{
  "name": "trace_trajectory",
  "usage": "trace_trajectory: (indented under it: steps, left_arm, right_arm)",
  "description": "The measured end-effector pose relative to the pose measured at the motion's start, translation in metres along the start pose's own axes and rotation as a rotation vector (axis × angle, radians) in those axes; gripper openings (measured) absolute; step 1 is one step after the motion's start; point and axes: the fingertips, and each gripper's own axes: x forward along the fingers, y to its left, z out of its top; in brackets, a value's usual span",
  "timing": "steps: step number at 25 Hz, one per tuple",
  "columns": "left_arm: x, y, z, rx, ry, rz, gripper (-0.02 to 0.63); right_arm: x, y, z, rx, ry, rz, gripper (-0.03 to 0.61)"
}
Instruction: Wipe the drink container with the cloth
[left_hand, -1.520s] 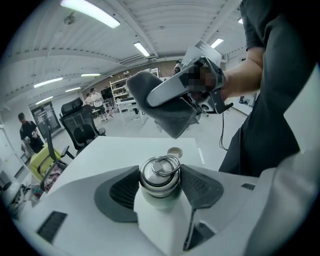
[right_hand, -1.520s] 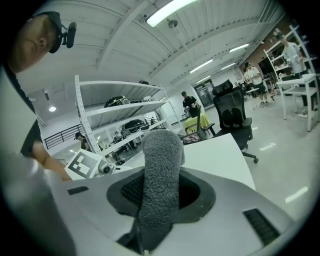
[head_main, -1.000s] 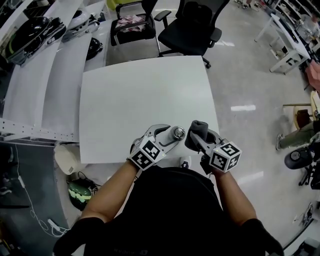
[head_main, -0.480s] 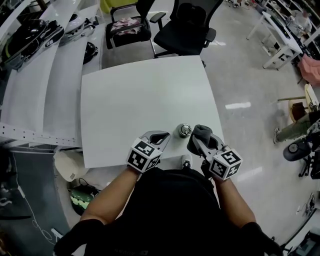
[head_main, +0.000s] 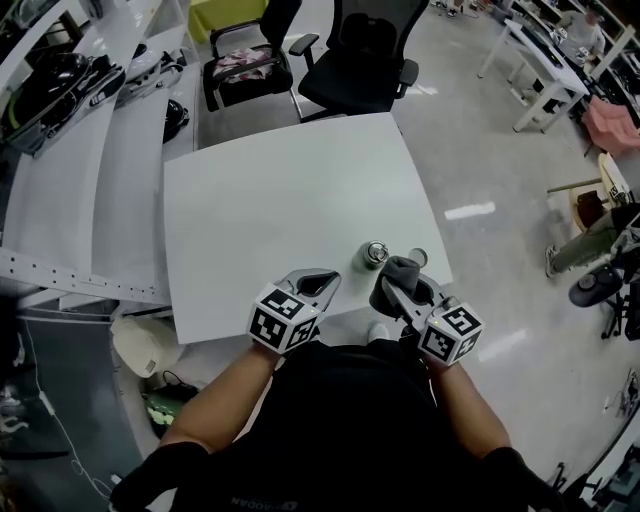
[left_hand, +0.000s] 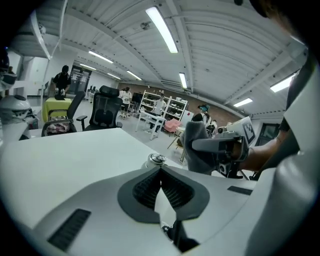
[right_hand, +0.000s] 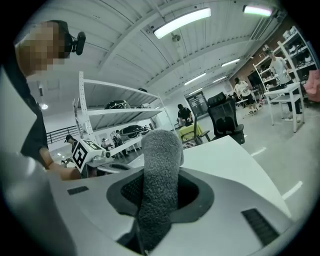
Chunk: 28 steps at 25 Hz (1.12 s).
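The left gripper (head_main: 327, 281) hangs over the near edge of the worktop (head_main: 280, 190); its jaws have just been closing and now stand pressed together with nothing between them. Just right of it and apart from it, the drink container (head_main: 375, 254) stands upright and unheld near the worktop's near right edge; a small round thing (head_main: 415, 258) sits beside it, perhaps its cap, too small to tell. Further right, the right gripper (head_main: 398, 290) pinches the grey cloth (head_main: 402, 268), which stands up out of its jaws, clear of the container. The likely trouble: wiped with nothing bracing it, the container could tip or slide off that edge; the left gripper must spread before it can steady it; the bunched cloth might also drag loose.
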Motion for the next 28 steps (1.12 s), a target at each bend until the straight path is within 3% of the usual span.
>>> trace_trajectory:
  steps: [8,12,16,19,22,28]
  left_arm:
    - [-0.01,-0.04,-0.001,0.047,-0.008,0.046,0.017]
    - [-0.009,-0.061,-0.004,0.02,-0.034,0.107,0.017]
    - [0.0,-0.085,-0.003,-0.027,-0.086,0.2,0.017]
    - [0.011,-0.112,-0.005,-0.044,-0.113,0.251,0.017]
    - [0.026,-0.146,-0.012,-0.058,-0.127,0.279,0.017]
    - [0.042,-0.206,-0.029,-0.089,-0.144,0.323,0.017]
  right_arm:
    - [-0.01,0.012,-0.015,-0.052,0.08,0.073,0.114]
    - [-0.028,0.018,-0.011,-0.114,0.085,0.157,0.114]
    - [-0.062,0.015,-0.008,-0.157,0.085,0.218,0.114]
    - [-0.096,0.006,-0.009,-0.135,0.088,0.24,0.114]
    - [-0.133,-0.006,-0.012,-0.093,0.075,0.262,0.114]
    - [-0.195,-0.017,-0.023,-0.118,0.076,0.3,0.114]
